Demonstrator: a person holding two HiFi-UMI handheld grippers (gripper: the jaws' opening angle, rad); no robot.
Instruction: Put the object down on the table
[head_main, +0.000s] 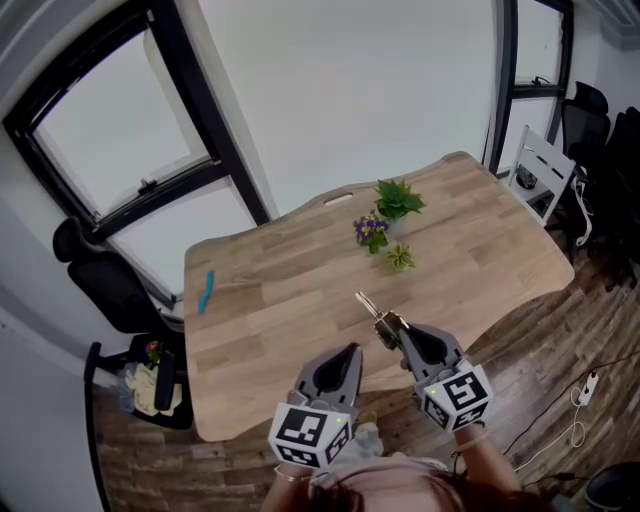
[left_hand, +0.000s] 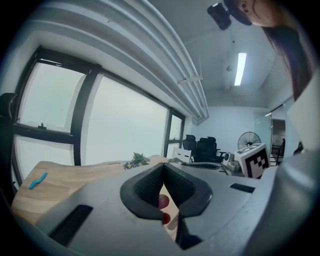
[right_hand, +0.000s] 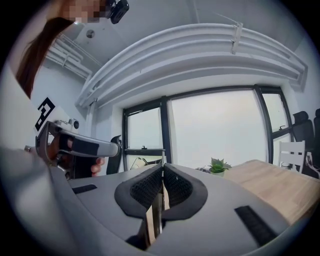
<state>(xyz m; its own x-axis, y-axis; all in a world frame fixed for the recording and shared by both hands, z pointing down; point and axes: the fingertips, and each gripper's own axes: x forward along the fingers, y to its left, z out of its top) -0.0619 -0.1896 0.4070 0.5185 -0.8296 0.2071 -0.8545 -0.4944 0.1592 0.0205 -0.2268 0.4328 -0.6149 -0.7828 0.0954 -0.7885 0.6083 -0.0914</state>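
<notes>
The right tongs (head_main: 392, 328) are pinched shut on a slim metal object (head_main: 366, 304), a thin strip whose free end sticks out ahead of the tips toward the middle of the head view. In the right gripper view the strip (right_hand: 158, 210) runs edge-on between the two ribbed pads, which press it from both sides. That flat-sided pinch probably suits so narrow a piece, since it keeps it from twisting or slipping. The object is therefore held in the air over the near edge of the table (head_main: 300, 280), low in the frame, and is not yet resting on the wood.

The left tongs (head_main: 352, 348) sit just beside the right ones, lower left of them, with their tips pressed together on nothing. The left gripper view shows the pads (left_hand: 148, 186) meeting at the point with no item between them. This hand seems merely to ride along, as the job needs one grip only.

The bare stretch of table ahead of the strip looks like the natural landing spot. The three small potted plants (head_main: 398, 198) stand farther up and right of centre, and a blue item (head_main: 205, 291) lies well apart by the left edge, so neither crowds the set-down.
</notes>
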